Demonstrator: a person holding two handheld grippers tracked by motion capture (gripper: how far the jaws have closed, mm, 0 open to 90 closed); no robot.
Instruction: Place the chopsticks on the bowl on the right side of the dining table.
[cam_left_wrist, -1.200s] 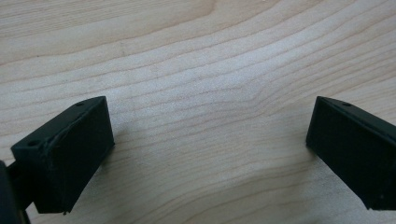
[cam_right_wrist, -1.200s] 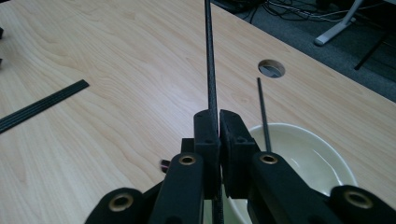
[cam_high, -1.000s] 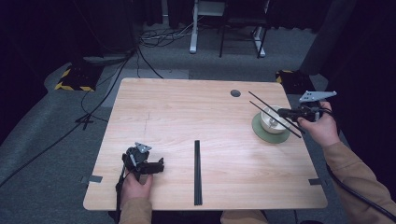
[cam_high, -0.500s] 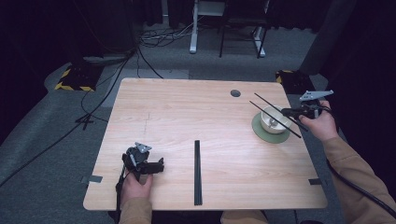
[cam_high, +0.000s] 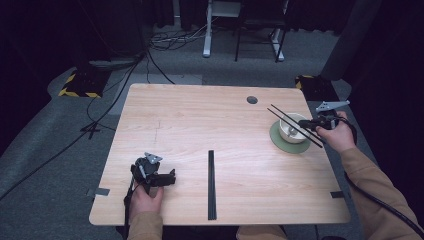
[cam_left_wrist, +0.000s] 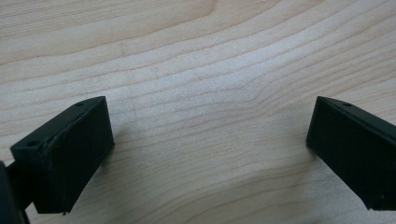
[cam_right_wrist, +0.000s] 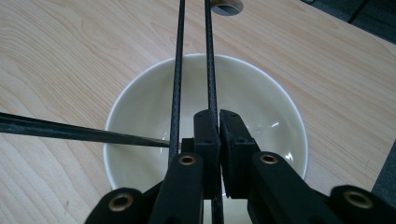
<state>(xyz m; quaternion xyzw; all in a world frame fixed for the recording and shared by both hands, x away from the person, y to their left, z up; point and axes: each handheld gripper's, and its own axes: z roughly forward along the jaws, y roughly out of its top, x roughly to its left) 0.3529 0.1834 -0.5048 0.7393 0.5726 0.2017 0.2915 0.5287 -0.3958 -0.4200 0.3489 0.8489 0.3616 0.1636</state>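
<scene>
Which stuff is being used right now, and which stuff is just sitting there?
Being used:
- right tongs, shut on a chopstick
- second chopstick
- white bowl
- green saucer

Just sitting there:
- black strip
- left tongs, open
- table hole

The left hand (cam_high: 146, 197) rests at the near left of the worktop (cam_high: 200, 125), holding the left gripper (cam_high: 170, 177) low and level, its jaws spread wide with nothing between them. The right hand (cam_high: 336, 135) reaches in from the right edge; the right gripper (cam_high: 306, 124) points leftward, jaws pressed together on a thin black rod (cam_right_wrist: 211, 70).
</scene>
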